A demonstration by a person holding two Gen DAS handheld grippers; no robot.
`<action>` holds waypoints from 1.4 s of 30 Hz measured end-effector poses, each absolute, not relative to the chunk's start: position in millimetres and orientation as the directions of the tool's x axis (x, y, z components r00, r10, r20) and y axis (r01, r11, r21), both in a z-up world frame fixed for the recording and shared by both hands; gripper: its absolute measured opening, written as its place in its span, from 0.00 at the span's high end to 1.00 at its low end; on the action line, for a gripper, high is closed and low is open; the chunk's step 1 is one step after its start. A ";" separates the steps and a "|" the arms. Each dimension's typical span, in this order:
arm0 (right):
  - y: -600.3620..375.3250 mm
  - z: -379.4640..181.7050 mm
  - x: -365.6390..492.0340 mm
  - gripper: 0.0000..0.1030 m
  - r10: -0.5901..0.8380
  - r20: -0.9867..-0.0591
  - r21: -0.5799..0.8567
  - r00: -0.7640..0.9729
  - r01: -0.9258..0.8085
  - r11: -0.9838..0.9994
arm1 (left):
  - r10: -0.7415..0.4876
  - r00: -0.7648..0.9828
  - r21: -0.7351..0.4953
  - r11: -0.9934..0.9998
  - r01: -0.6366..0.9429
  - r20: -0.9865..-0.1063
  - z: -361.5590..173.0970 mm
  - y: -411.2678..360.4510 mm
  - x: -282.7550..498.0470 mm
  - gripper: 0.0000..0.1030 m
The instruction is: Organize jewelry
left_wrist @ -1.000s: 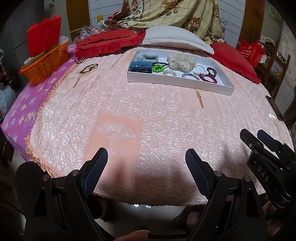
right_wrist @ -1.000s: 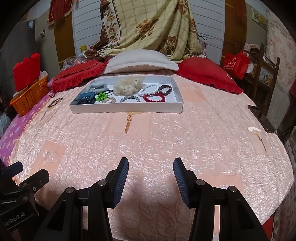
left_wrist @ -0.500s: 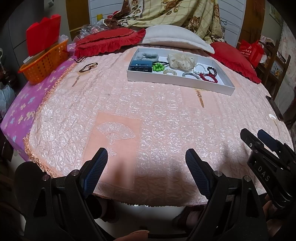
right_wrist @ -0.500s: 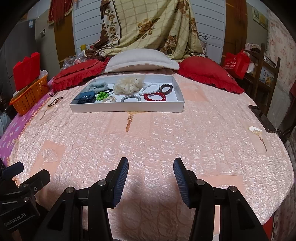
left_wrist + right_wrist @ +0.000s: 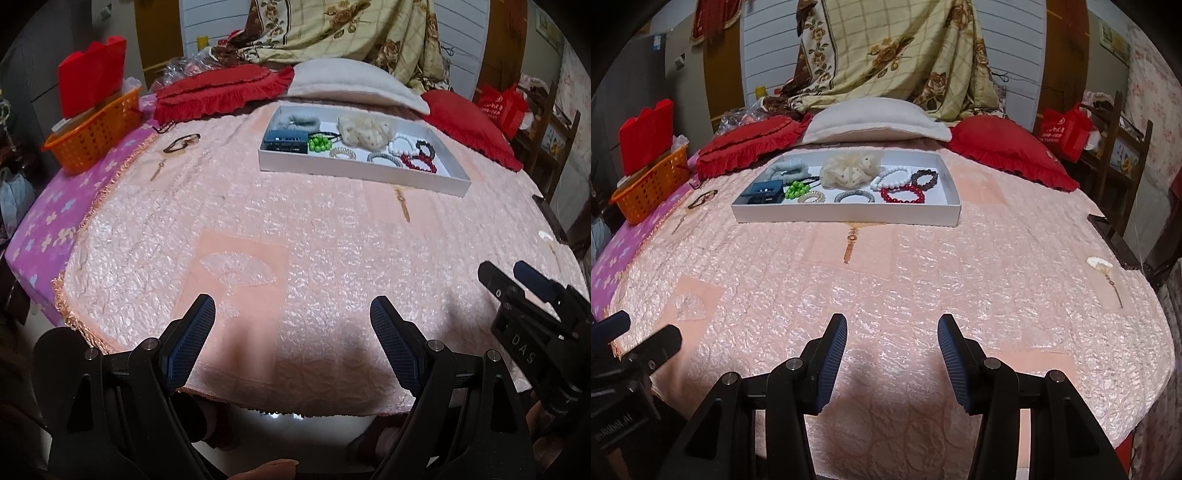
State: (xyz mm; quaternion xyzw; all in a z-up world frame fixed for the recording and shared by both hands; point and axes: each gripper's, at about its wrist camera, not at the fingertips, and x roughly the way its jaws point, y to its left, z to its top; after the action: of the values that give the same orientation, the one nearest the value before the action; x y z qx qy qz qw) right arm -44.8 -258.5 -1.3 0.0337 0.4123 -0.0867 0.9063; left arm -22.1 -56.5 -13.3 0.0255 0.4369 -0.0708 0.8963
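A white tray (image 5: 354, 173) (image 5: 846, 215) sits far back on the pink bedspread. It holds a blue box (image 5: 287, 140), green beads (image 5: 796, 190), a cream scrunchie (image 5: 849, 170), a grey scrunchie (image 5: 786, 170), and white (image 5: 892, 177), dark (image 5: 924, 178) and red (image 5: 902, 194) bead bracelets. A dark bracelet (image 5: 181, 142) lies loose on the bed left of the tray. My left gripper (image 5: 291, 317) and right gripper (image 5: 892, 332) are both open and empty, low over the bed's near edge, far from the tray.
An orange basket (image 5: 92, 136) with red items stands at the far left. Red cushions (image 5: 218, 92) and a white pillow (image 5: 875, 122) lie behind the tray. A wooden chair (image 5: 1123, 147) and a red bag (image 5: 1063, 129) stand at the right.
Both grippers have stayed open and nearly still; the views drift slightly, with the tray sitting a little lower in frame.
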 end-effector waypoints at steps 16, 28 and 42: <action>-260.3 -12.6 -32.5 0.51 -0.106 -0.786 0.003 0.609 0.175 0.985 | -0.115 0.550 -0.036 0.988 0.152 -0.827 -33.5 -55.3 -8.2 0.16; -263.5 -23.1 -28.1 0.51 -0.115 -0.797 0.004 0.593 0.196 0.981 | -0.116 0.518 -0.040 0.987 0.156 -0.848 -46.0 -57.5 -0.9 0.16; -252.6 -20.2 -33.4 0.51 -0.109 -0.787 -0.007 0.607 0.168 0.986 | -0.114 0.523 -0.038 0.987 0.154 -0.845 -43.9 -57.1 -3.2 0.16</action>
State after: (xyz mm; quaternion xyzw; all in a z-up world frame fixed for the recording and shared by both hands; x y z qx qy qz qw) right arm -33.4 -252.6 -20.2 0.0338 0.4366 -0.0775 0.8957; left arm -3.2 -57.1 -43.9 0.0207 0.4822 -0.0769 0.8724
